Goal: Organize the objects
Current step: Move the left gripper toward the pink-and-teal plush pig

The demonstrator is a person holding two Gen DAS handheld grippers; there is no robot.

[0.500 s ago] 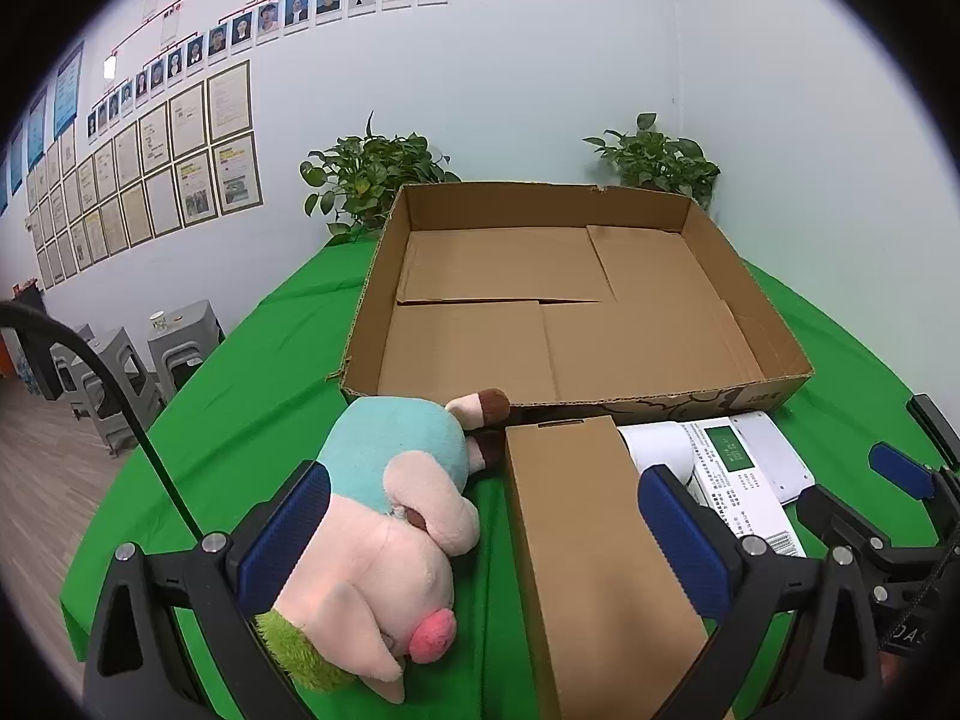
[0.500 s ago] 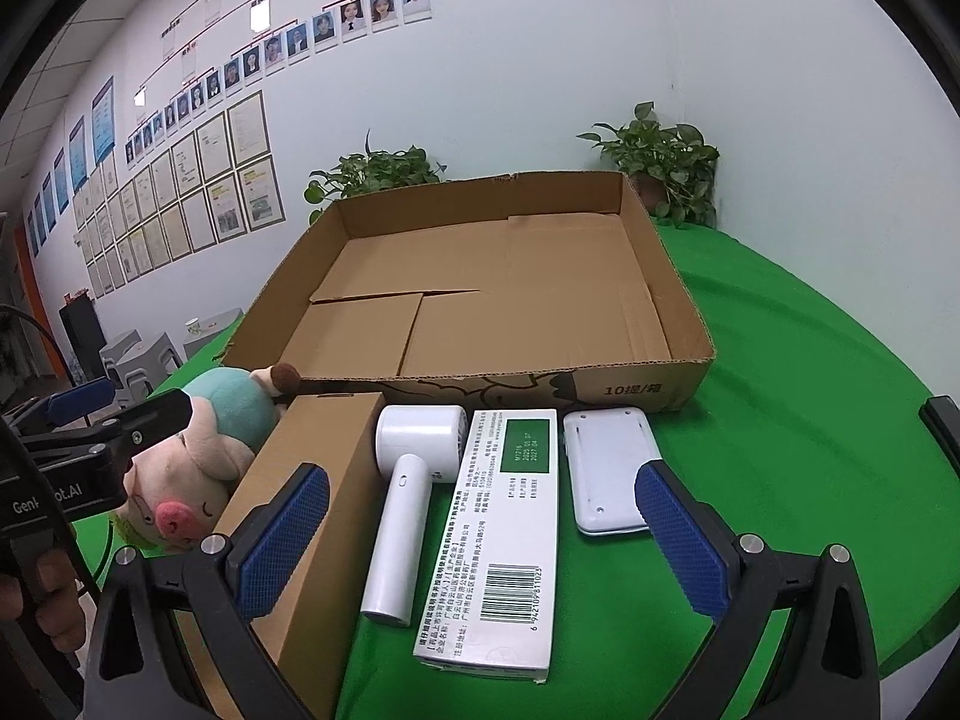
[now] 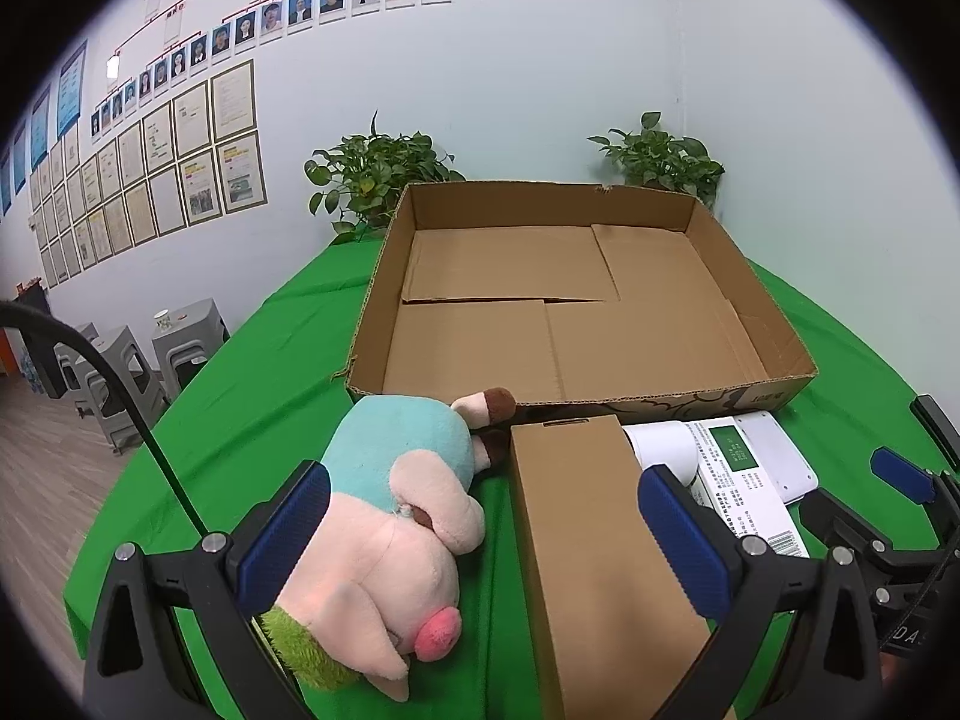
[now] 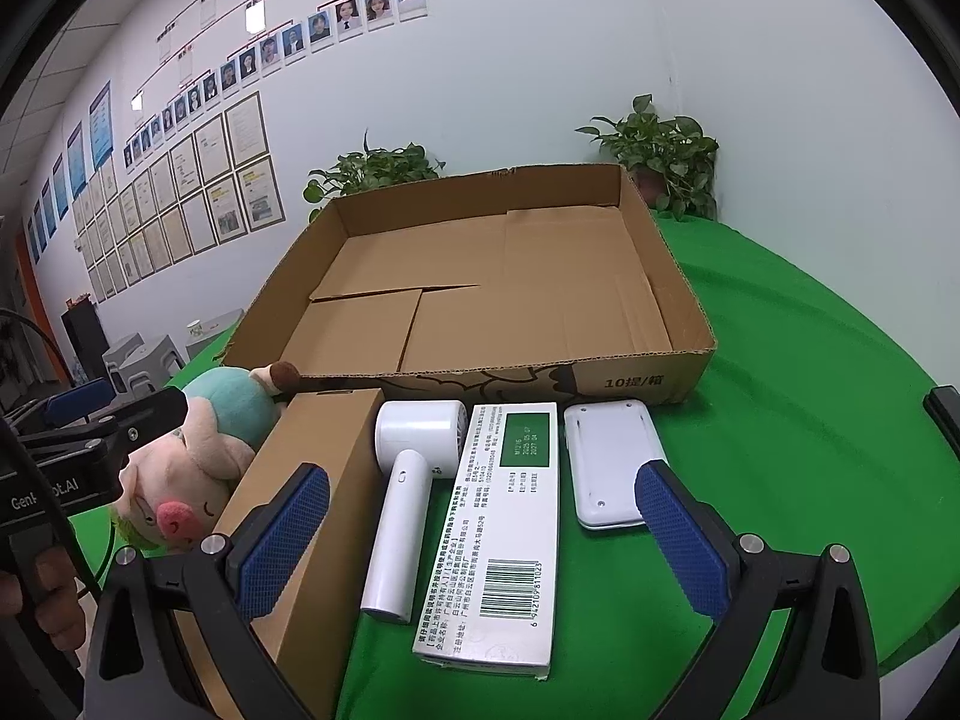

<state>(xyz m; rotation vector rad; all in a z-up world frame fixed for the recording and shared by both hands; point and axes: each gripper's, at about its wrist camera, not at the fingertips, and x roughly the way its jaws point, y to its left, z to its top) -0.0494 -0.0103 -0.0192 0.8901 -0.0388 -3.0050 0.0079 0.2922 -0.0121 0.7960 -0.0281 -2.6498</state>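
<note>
Setting: green-clothed table (image 4: 810, 360) against a white wall hung with framed papers and portrait photos; two potted plants (image 3: 384, 174) behind.

Tray: wide, shallow cardboard tray (image 3: 774, 324), nothing in it, at the far middle of the cloth.

Goods: five items in a row just beside the tray's near wall, all outside it.

Plush pig (image 3: 384, 516): leftmost, lying on its side, snout toward the camera; soft and light, likely to squash, best pinched across the body.

Brown carton (image 4: 312, 480): long, stiff, just beside the pig; weight unknown; take across the narrow width.

White handheld fan (image 4: 402, 510): smooth plastic, probably slippery; handle is the obvious hold.

Printed flat box (image 4: 498, 528): light card, barcode end nearest; lying flat, so only its long edges offer a pinch.

White flat device (image 4: 612, 462): rightmost, low and smooth, hard to get under.

Left gripper (image 3: 480, 534): wide open, empty, low over the near edge, one blue pad beside the pig, the other over the carton's far side.

Right gripper (image 4: 480, 534): wide open, holding nothing, poised above fan and printed box, pads straddling both.

Pose: both tools level, pointing toward the tray, side by side, each visible at the edge of the other's view.

Stage: seemingly the start; nothing yet in the tray.
</note>
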